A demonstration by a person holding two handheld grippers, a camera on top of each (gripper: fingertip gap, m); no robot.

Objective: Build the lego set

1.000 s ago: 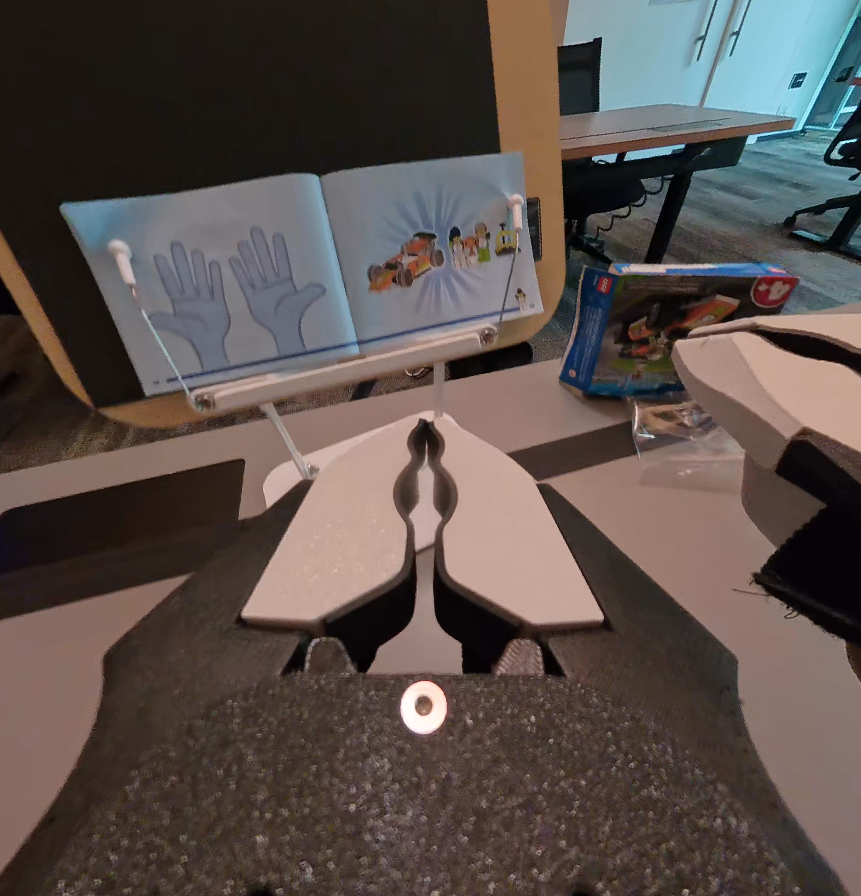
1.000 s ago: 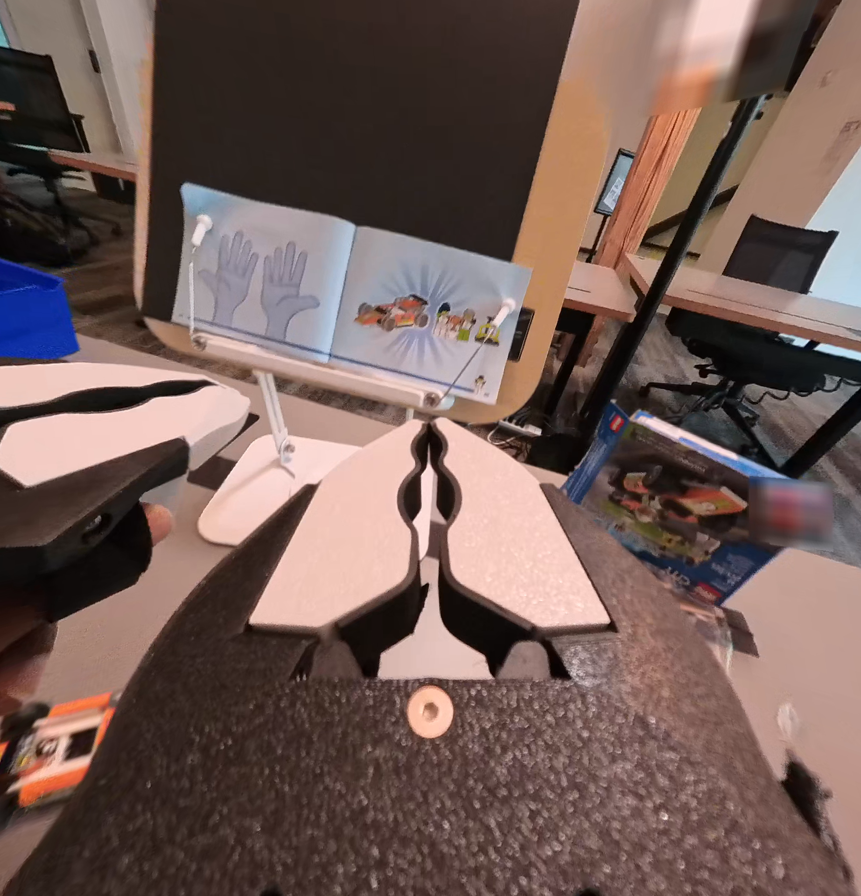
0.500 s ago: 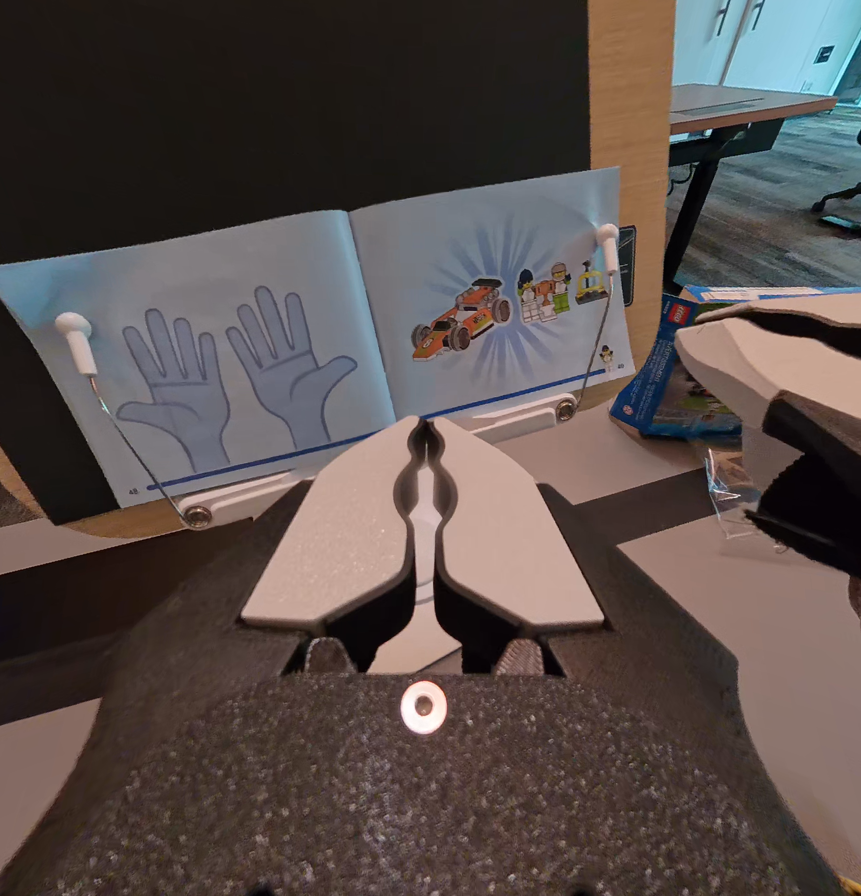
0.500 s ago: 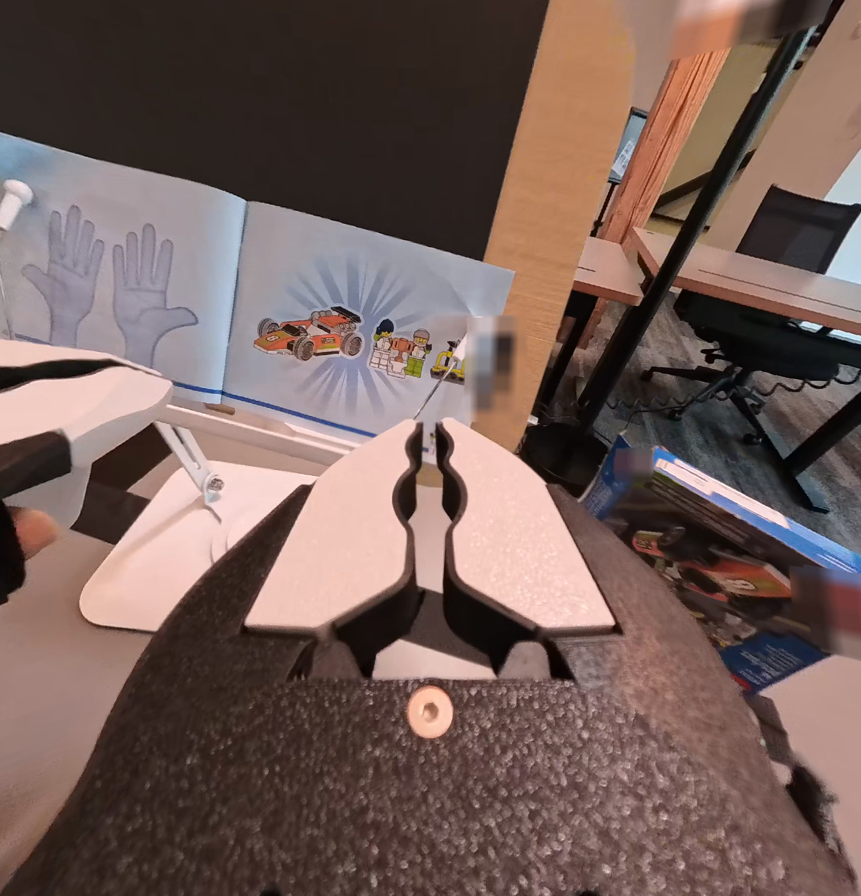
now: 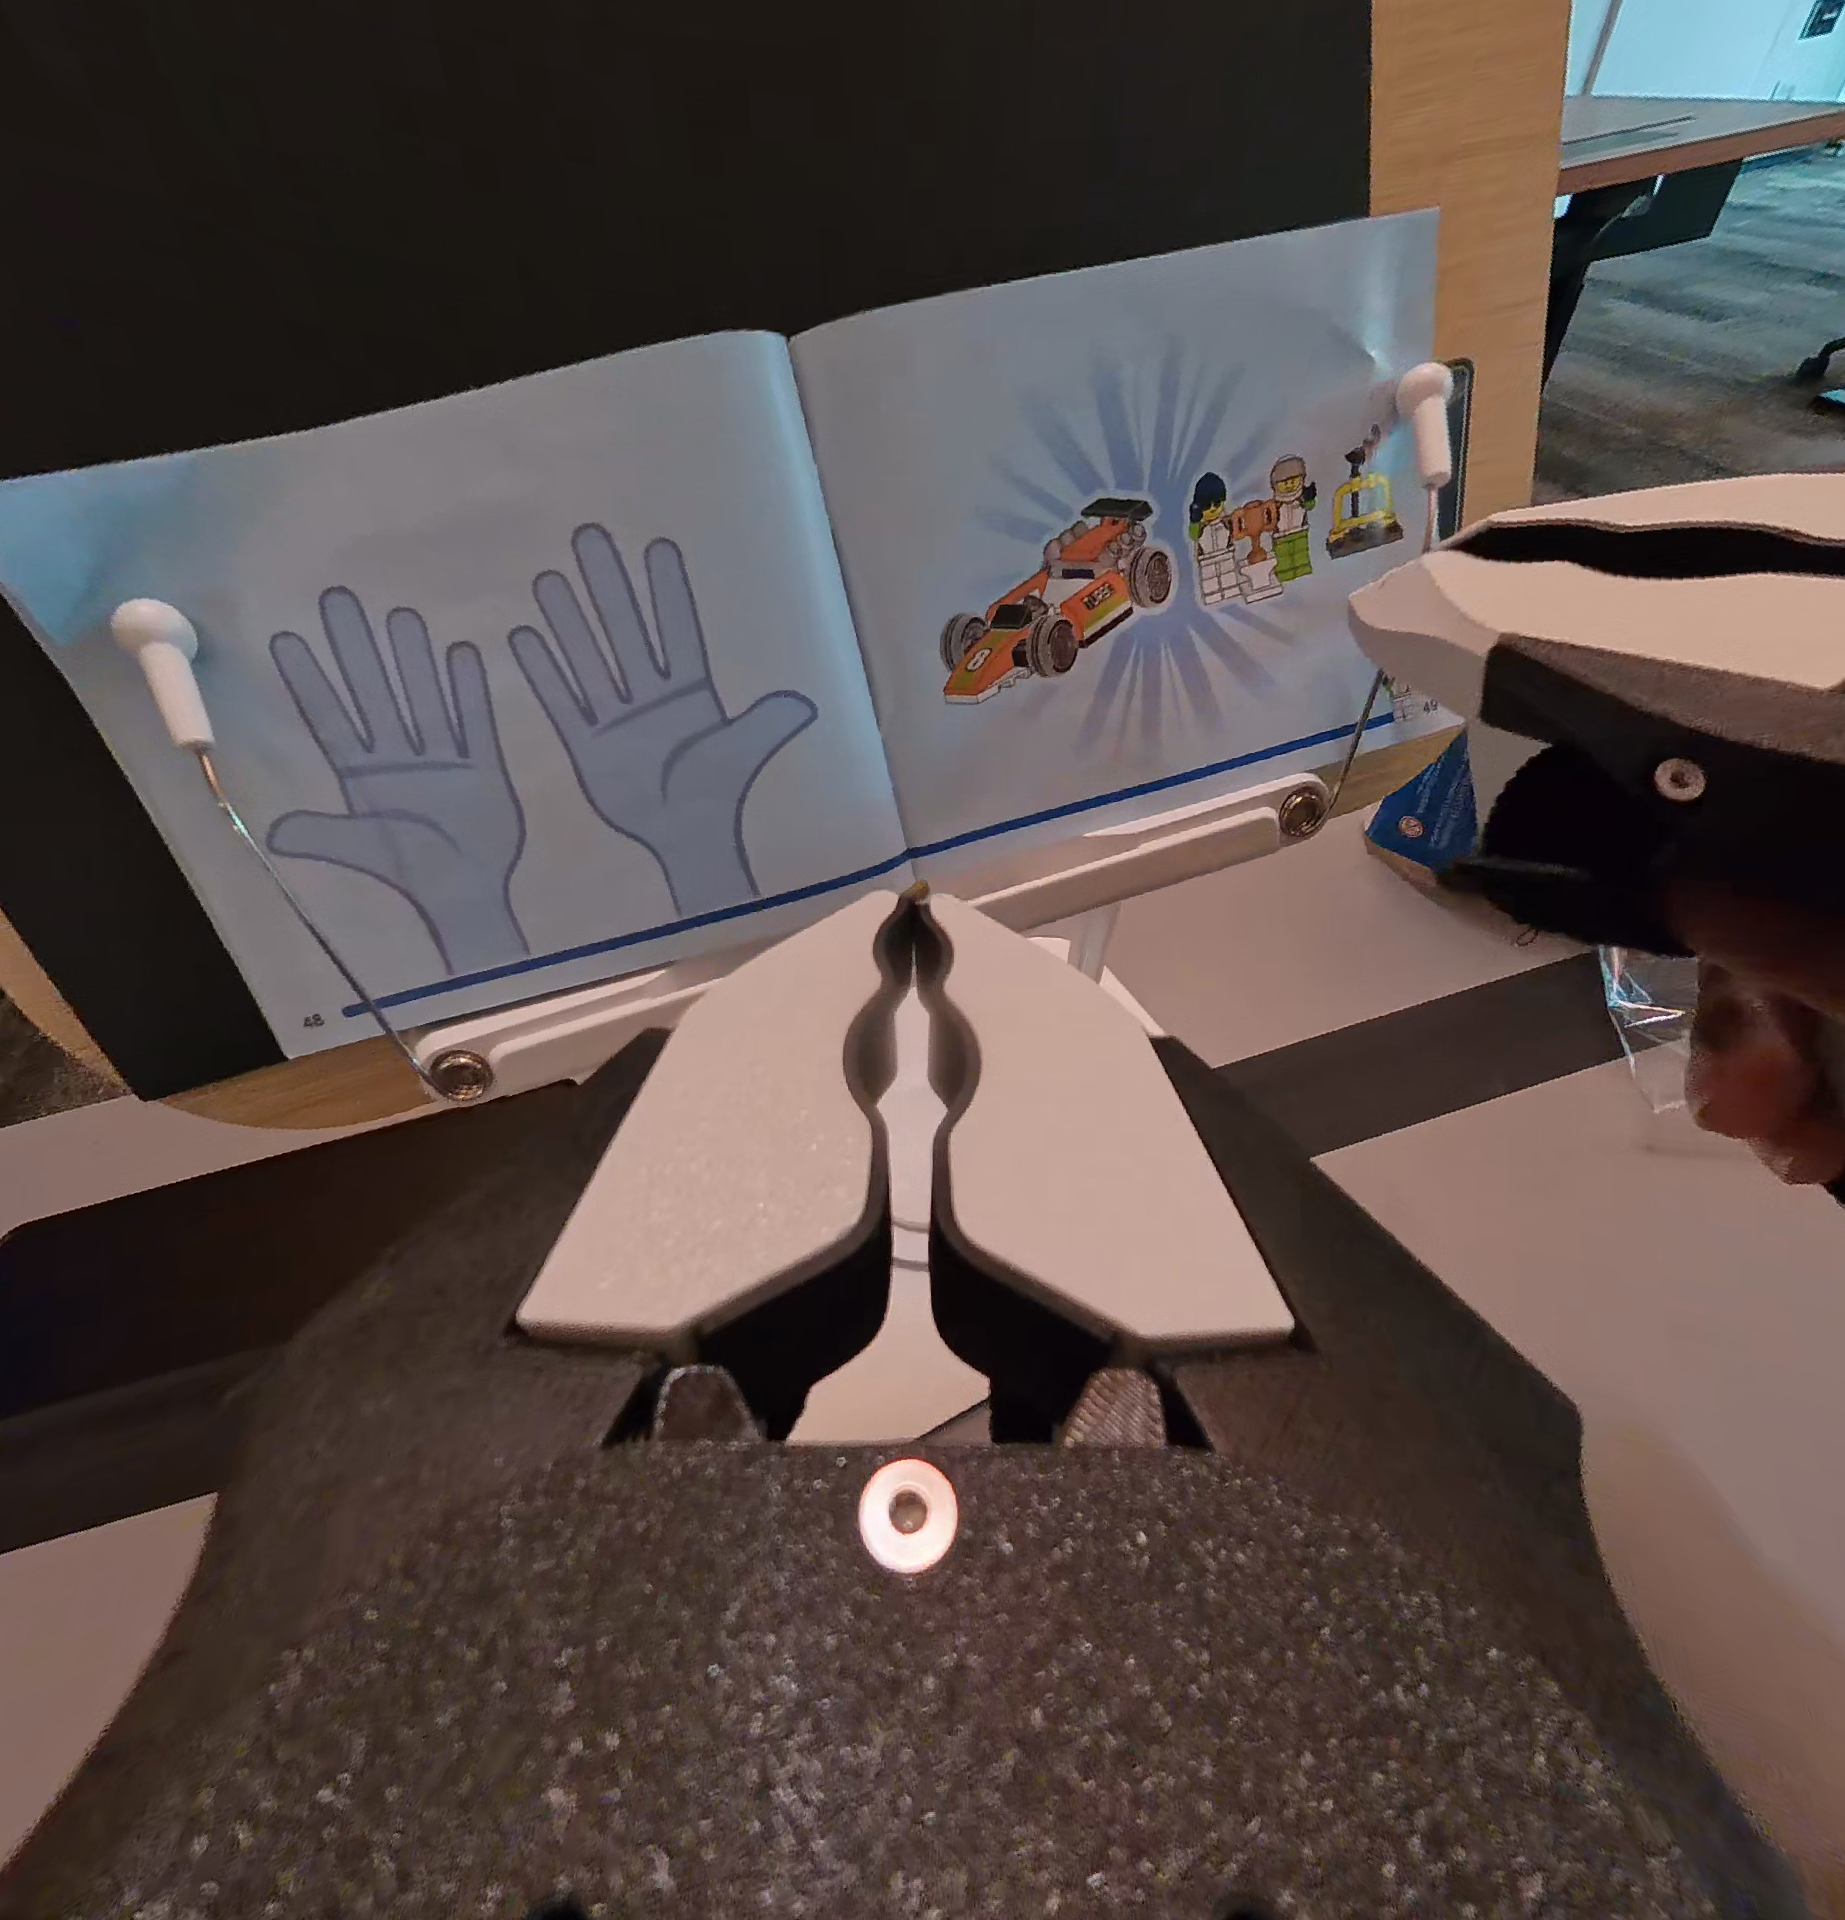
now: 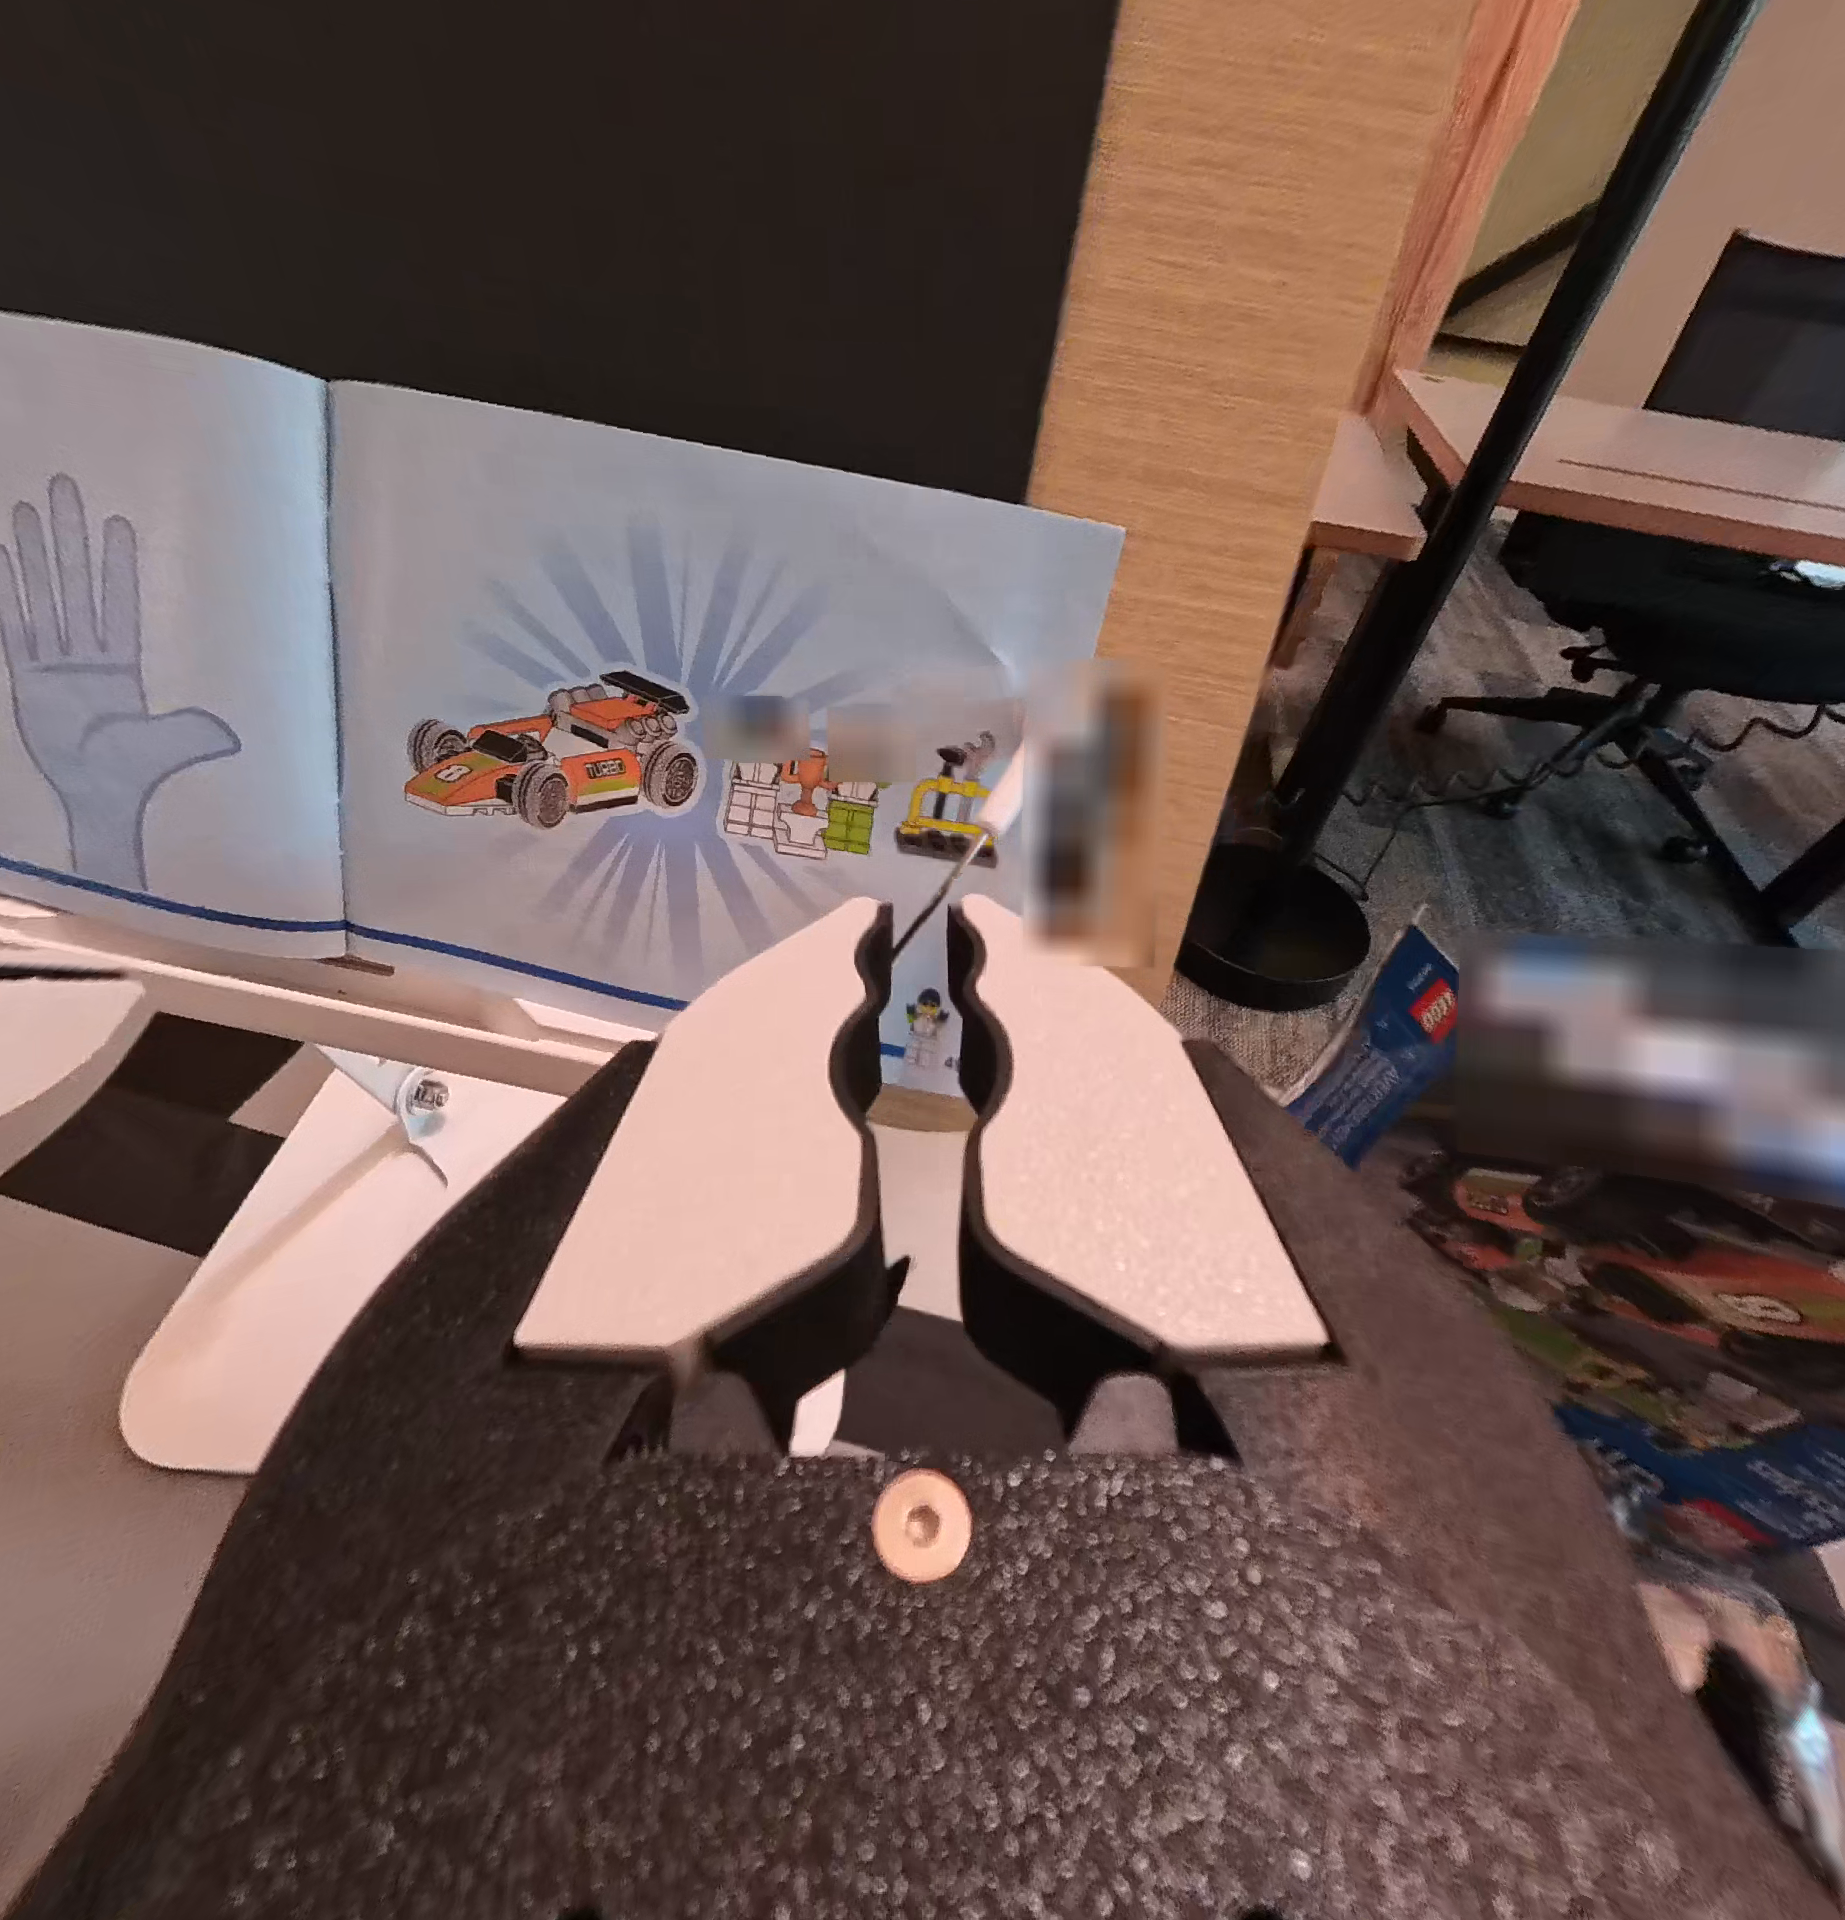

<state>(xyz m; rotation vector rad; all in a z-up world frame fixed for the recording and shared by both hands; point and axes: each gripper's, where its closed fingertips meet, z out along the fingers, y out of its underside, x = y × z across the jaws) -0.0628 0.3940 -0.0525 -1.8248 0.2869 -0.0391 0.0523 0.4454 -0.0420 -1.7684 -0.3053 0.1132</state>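
Observation:
The open instruction booklet point(image 5: 606, 665) stands on a white book stand point(image 5: 1126, 842) just ahead; it also shows in the right wrist view point(image 6: 606, 644). Its left page has two hands, its right page an orange race car and minifigures. My left gripper point(image 5: 913, 906) is shut and empty, its tips at the booklet's lower edge near the spine. My right gripper point(image 6: 913, 920) is open by a narrow gap at the booklet's lower right corner. The stand's thin wire page holder point(image 6: 985, 831) passes through that gap in the picture. The right gripper also shows in the left wrist view point(image 5: 1624, 623).
The blue Lego box point(image 6: 1645, 1309) lies to the right on the grey table point(image 5: 1676, 1455). A clear plastic bag point(image 5: 1635, 1039) lies beside it. The stand's white base point(image 6: 274, 1299) is at lower left. A dark wood-edged panel point(image 6: 1188, 312) rises behind, with office desks and chairs beyond. There is about 12 cm between the tips of the two grippers.
Both grippers have moved forward, close to the booklet. The right jaws have parted slightly. The orange Lego car has dropped out of the right wrist view.

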